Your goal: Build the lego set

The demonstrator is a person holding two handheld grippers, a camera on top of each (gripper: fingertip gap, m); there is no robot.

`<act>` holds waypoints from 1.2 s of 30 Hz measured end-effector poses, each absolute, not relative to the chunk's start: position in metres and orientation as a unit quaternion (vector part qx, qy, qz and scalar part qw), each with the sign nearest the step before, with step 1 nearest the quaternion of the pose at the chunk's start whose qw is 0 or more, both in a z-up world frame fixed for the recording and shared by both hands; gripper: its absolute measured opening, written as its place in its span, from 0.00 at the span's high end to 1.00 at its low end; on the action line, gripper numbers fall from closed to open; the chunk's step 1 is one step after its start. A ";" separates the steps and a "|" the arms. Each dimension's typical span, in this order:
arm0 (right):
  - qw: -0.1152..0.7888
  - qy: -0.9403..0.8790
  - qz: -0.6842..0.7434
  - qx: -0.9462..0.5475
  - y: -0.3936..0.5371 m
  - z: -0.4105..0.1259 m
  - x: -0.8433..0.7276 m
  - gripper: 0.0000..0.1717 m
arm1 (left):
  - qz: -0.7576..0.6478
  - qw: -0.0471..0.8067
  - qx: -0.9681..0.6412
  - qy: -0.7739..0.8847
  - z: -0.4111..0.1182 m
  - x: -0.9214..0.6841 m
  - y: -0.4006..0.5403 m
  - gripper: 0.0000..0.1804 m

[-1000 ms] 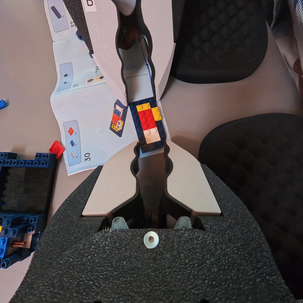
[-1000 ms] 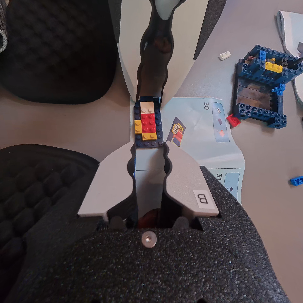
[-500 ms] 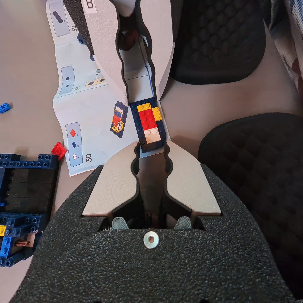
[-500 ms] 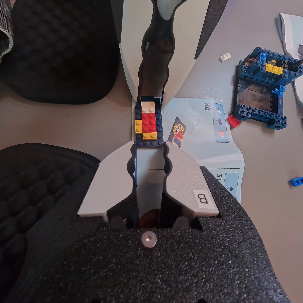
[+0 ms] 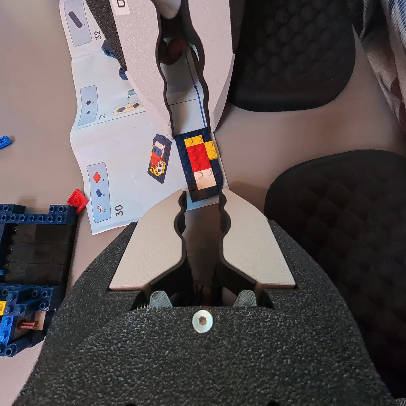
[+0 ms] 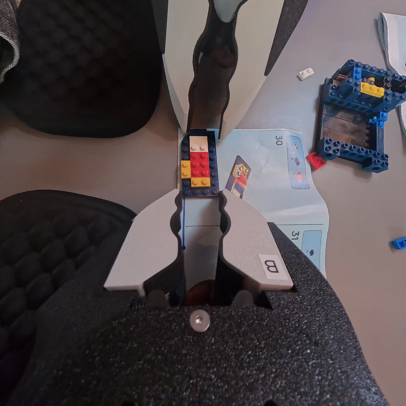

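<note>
A dark-blue plate [image 5: 183, 158] carrying red, yellow and white bricks lies lengthwise between my two grippers, over a light-blue instruction sheet [image 5: 123, 158]. My left gripper [image 5: 202, 193] is shut on the end by the white brick. The right gripper [image 5: 191, 129] faces it from the far end. In the right wrist view my right gripper [image 6: 200, 193] is shut on the plate's [image 6: 212, 162] end by the yellow brick, both fingertips against its corners. The left gripper [image 6: 203, 129] shows opposite, at the plate's other end.
A large blue and black brick build [image 5: 33, 241] [image 6: 351, 123] stands beside the sheet [image 6: 263, 186], with a small red piece [image 5: 77, 199] at its corner. A loose blue piece [image 5: 4, 141] and a white piece [image 6: 305, 73] lie on the grey table. Black padded cushions [image 5: 340, 241] [image 6: 83, 66] flank the grippers. Left tips to right tips: about 5 cm. The left tips stand about 9 cm off the small red piece [image 5: 77, 199]. Look for it in the right wrist view [image 6: 316, 160] too.
Both grippers keep the same hold on the plate. The views drift only slightly over the sheet.
</note>
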State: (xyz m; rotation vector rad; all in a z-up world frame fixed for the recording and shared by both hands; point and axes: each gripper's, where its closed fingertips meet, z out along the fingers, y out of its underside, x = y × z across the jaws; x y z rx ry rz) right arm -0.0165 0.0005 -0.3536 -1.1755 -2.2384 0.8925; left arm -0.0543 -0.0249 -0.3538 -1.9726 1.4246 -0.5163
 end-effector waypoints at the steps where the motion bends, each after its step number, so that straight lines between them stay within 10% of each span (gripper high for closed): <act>1: 0.228 -0.813 0.324 -0.427 0.000 -0.354 -0.016 0.81 | -0.197 0.322 -0.751 0.542 -0.354 -0.054 -0.025 0.84; 36: 0.230 -0.814 0.322 -0.425 0.000 -0.354 -0.017 0.81 | -0.193 0.325 -0.749 0.545 -0.354 -0.053 -0.024 0.84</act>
